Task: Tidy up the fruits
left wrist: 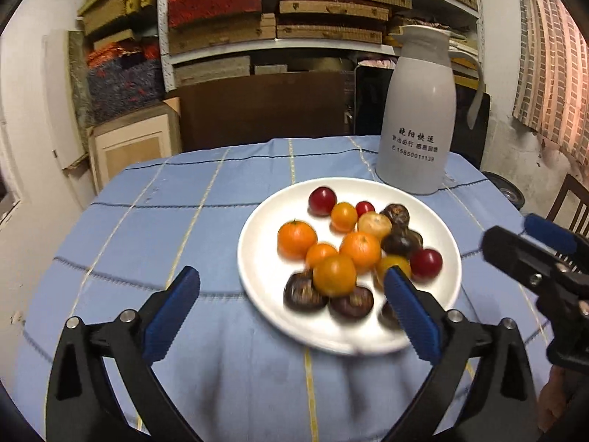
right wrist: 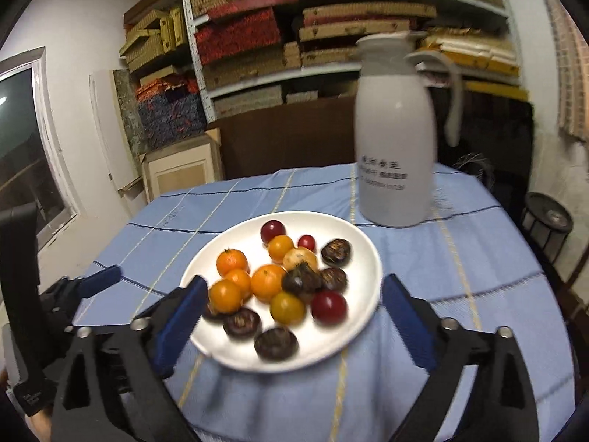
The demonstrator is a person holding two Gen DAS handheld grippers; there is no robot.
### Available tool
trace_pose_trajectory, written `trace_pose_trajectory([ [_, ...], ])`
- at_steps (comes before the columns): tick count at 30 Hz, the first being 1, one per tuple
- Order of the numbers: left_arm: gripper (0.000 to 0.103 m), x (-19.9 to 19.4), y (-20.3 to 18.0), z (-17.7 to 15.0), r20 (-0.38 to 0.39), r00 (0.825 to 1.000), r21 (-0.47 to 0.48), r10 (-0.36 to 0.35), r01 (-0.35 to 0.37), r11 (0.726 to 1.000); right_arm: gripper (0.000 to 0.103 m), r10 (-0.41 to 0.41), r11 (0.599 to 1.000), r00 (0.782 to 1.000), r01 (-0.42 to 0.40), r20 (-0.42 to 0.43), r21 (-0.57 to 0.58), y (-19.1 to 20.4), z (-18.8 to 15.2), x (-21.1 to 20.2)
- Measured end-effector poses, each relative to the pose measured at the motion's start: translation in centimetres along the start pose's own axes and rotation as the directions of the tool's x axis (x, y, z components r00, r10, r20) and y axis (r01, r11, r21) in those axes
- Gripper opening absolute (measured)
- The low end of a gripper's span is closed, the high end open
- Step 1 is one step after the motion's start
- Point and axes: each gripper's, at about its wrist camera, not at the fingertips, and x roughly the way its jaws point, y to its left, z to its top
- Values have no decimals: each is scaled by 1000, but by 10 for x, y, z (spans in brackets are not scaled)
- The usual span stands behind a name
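Nearest my left camera, the left gripper (left wrist: 291,302) stands wide open and holds nothing; its left pad (left wrist: 171,315) hangs over bare blue tablecloth (left wrist: 147,221) and its right pad (left wrist: 412,313) overlaps the near rim of the white plate (left wrist: 257,258). The fruits all lie on that plate: oranges (left wrist: 296,239) toward the left, dark chestnut-like pieces (left wrist: 351,302) along the near edge and right, red tomatoes (left wrist: 322,200) at the back and right. Behind the plate to the right a white thermos jug (left wrist: 416,110) stands upright on the cloth, with shelves of boxes (left wrist: 324,11) beyond. The right gripper (right wrist: 291,320) is equally spread and empty, tilted down at the plate, left pad over its near-left rim, right pad just beside its right edge. Nothing lies between either claw and the fruit
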Motion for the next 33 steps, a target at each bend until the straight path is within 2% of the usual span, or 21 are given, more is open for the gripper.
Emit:
trace_pose_trajectory([
  [3,98,-13,0,-20,-9,1000,-8,26,-26,1000,99,-72,997,997,72,24,-12,-3,-22,-16],
  [7,98,-19,4,-41,-29,999,-7,39,-39,999,99,-95,995,994,94,-51,-20,-12,-46,-11],
  [17,98,-23,6,-42,-44,998,-13,-41,40,999,99,-127,992,985,125,-113,-30,-11,-61,1],
  [22,98,-26,3,-41,-40,993,-30,-115,113,993,99,-123,992,985,120,-119,-33,-9,-62,2],
  [26,98,-32,2,-43,-12,998,-28,-68,68,997,99,-124,992,984,121,-125,-36,-9,-62,3],
  [33,98,-28,10,-41,-30,999,-50,-21,19,999,99,-121,992,985,118,-121,-36,-8,-62,2],
])
